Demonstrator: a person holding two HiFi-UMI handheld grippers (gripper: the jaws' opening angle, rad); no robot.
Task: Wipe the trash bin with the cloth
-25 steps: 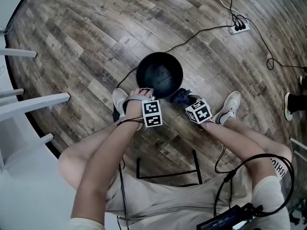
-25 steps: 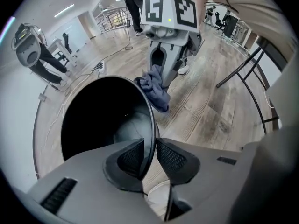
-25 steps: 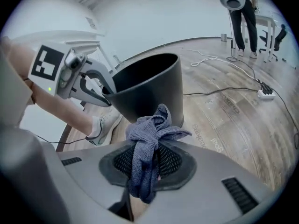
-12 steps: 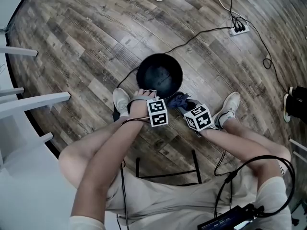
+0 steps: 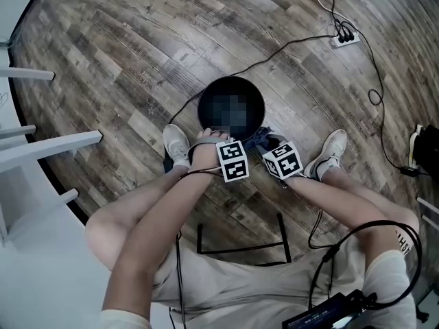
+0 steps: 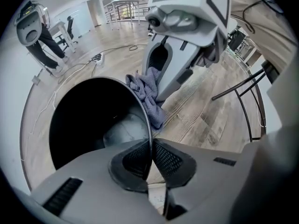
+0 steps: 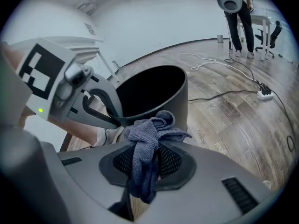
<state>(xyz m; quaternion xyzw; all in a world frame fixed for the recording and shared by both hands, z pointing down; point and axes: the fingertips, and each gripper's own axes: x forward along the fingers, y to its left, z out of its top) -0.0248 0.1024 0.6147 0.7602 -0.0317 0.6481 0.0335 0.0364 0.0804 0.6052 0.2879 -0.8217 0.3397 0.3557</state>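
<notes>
While the left gripper [image 6: 150,146] is pinched shut on the thin rim of the round black plastic trash bin [image 6: 84,120], one jaw inside the wall and one outside, the right gripper [image 7: 148,168] is clamped on the crumpled blue-grey knitted cloth [image 7: 154,127], which bunches above its jaws and hangs down below them.

Straight ahead of the right gripper's jaws stands the bin's outer wall [image 7: 181,101]. The top of the cloth looks pressed against that wall just under the rim. From the left gripper view the cloth [image 6: 148,94] sits on the outside of the rim, just beyond the left gripper's own hold.

The bin stands upright on the wood-plank floor [image 5: 123,60], open mouth up, so its long axis is vertical. The cloth meets it on the side nearest the person and to their right, and the right gripper is the one placed to wipe. I judge the next stroke must run along the curved wall, around or down it, while the left gripper steadies the rim [image 5: 200,105].

By count: one bin, one cloth, two grippers. Further out, two pale shoes flank the bin, and a white power strip [image 5: 341,38] with dark cables lies well apart.
</notes>
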